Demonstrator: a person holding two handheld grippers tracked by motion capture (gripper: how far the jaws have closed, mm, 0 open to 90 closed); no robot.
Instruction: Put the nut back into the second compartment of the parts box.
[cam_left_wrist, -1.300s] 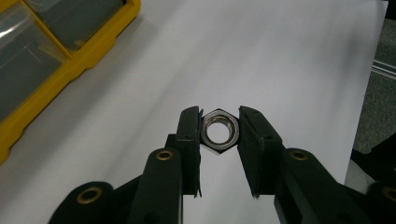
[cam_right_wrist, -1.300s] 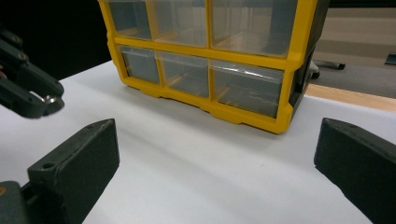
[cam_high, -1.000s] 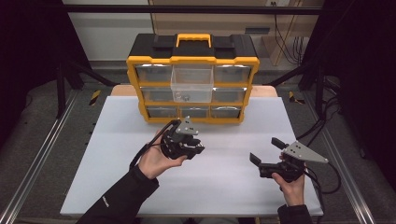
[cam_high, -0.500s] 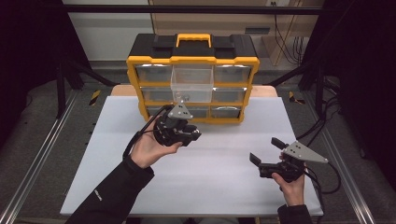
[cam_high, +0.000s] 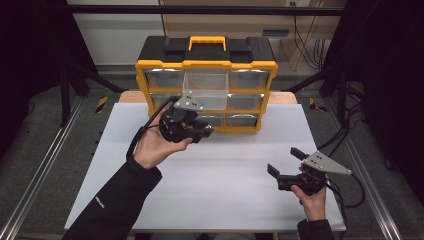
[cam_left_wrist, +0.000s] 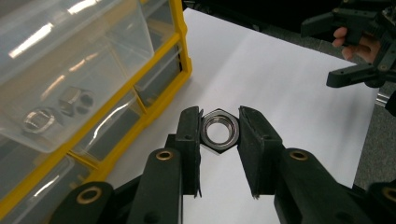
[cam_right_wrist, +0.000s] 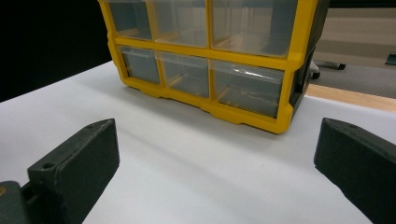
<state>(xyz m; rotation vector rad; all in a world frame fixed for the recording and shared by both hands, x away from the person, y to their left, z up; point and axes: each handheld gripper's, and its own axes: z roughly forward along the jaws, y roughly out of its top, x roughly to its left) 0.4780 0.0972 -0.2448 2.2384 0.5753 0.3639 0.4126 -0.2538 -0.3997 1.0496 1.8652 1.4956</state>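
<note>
A steel hex nut (cam_left_wrist: 219, 130) is pinched between the jaws of my left gripper (cam_left_wrist: 219, 133), held above the white table. In the high view my left gripper (cam_high: 206, 132) hovers just in front of the yellow and black drawer organizer (cam_high: 205, 65). The organizer's top middle clear drawer (cam_high: 206, 89) is pulled out, and several nuts (cam_left_wrist: 74, 100) lie inside it. My right gripper (cam_high: 286, 162) rests low near the table's front right, open with nothing between its jaws. In the right gripper view the organizer (cam_right_wrist: 210, 56) stands ahead.
A white sheet (cam_high: 220, 175) covers the table. The organizer's other clear drawers (cam_right_wrist: 247, 91) are pushed in. Metal rails (cam_high: 45, 165) run along the table's left side, and cables (cam_high: 345, 135) trail at the right.
My left gripper has lifted and moved forward toward the organizer with the nut in it. The right gripper has stayed in place.
</note>
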